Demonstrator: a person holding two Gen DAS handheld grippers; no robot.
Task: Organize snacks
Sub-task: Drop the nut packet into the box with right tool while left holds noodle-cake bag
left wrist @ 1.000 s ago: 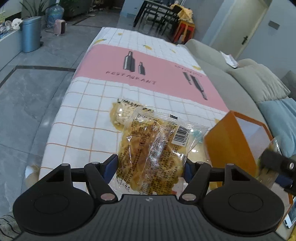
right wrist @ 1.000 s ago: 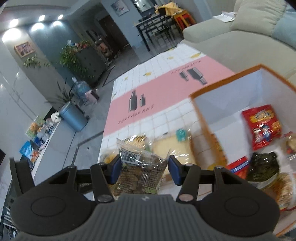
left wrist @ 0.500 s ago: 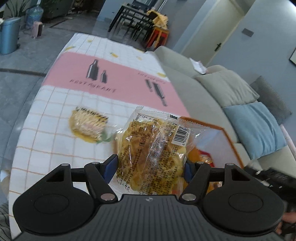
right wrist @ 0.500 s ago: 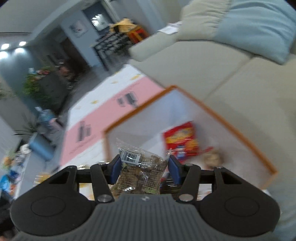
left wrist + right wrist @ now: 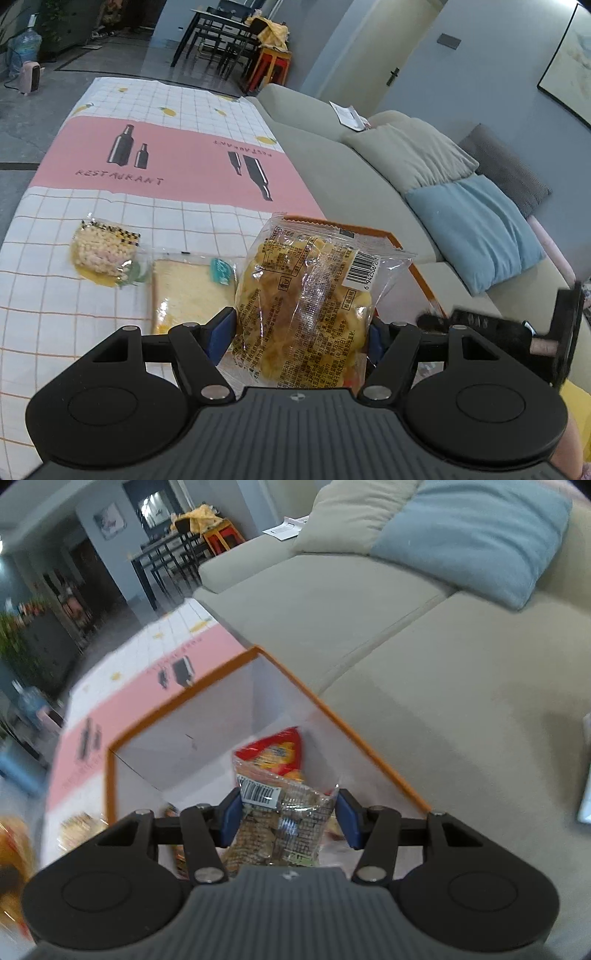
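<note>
My left gripper is shut on a clear packet of yellow pastry, held upright above the table near the orange-rimmed box. My right gripper is shut on a clear packet of brown biscuits and hangs over the open orange-rimmed box. A red snack bag leans in the box's far corner. On the checked tablecloth lie a puffed-corn packet and a wrapped slice of bread. The right gripper's black body shows at the left wrist view's right edge.
A grey sofa with beige and blue cushions runs right beside the table and the box. The cloth's pink band lies beyond the snacks. Dining chairs and a red stool stand far back.
The right gripper swung with the biscuit packet from beside the box to over its opening. The left gripper carried the pastry packet rightward toward the box, uncovering the bread slice.
</note>
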